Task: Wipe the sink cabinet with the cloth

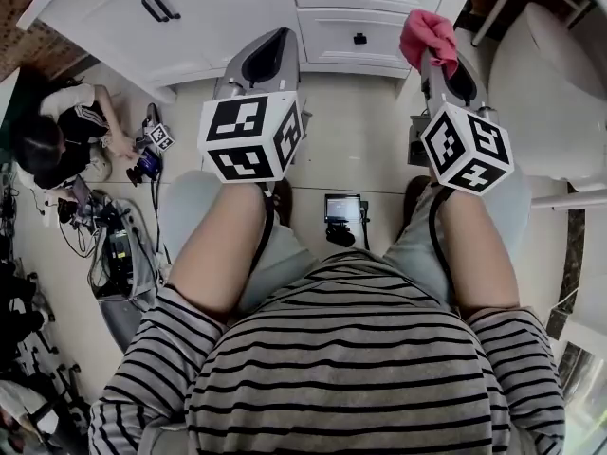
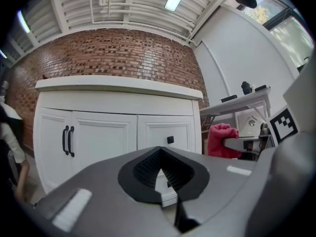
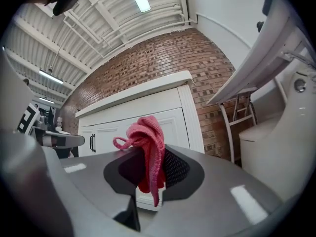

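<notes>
The white sink cabinet stands straight ahead, with black handles on its doors and drawers. It fills the middle of the left gripper view and shows behind the cloth in the right gripper view. A pink cloth is bunched up in my right gripper, which is shut on it; the cloth hangs down between the jaws. My left gripper is held level beside it, short of the cabinet. Its jaws meet at the tips with nothing in them. The cloth also shows at the right of the left gripper view.
A person crouches on the floor at the left, by cables and gear. A small black device lies between my feet. A white rounded fixture stands at the right, under a white folding table. Brick wall behind the cabinet.
</notes>
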{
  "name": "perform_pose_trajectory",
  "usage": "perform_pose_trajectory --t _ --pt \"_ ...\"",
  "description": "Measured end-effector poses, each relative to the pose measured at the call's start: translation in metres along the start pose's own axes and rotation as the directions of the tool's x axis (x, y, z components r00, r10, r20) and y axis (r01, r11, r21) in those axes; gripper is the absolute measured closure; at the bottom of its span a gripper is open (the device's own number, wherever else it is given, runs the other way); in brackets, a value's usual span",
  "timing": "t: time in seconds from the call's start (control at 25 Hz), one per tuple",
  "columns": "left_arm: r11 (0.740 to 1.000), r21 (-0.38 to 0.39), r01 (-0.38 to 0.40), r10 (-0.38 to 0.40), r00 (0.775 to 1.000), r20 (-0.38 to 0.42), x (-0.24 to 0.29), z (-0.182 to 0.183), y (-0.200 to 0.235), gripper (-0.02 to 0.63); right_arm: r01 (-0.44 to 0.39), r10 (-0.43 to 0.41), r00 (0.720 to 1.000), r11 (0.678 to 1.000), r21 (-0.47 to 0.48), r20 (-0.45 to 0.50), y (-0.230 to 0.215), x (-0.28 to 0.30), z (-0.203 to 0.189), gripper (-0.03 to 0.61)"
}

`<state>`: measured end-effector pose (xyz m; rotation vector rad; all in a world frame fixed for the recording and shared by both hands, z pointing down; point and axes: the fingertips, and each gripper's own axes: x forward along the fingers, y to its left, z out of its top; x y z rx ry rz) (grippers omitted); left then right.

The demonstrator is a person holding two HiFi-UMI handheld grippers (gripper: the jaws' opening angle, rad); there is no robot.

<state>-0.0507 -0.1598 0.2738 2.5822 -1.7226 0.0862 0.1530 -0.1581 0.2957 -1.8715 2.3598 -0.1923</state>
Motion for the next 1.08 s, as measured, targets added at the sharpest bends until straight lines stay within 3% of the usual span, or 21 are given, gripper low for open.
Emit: perform_pose_trajectory --t 0.56,1.08 --pt "1.0 0.004 0.021 -0.022 1.0 0.023 -0.003 -0.008 -0.02 0.621 -0.021 0.021 1.0 1.0 -0.001 0.021 0.0 -0.012 -0.011 0.502" --pt "0.999 -0.017 0.033 -0.033 0.999 0.008 0.001 0.002 -0.015 0.621 -0.005 0.005 1.0 1.0 -0.01 0.005 0.006 -0.006 0.003 0.502"
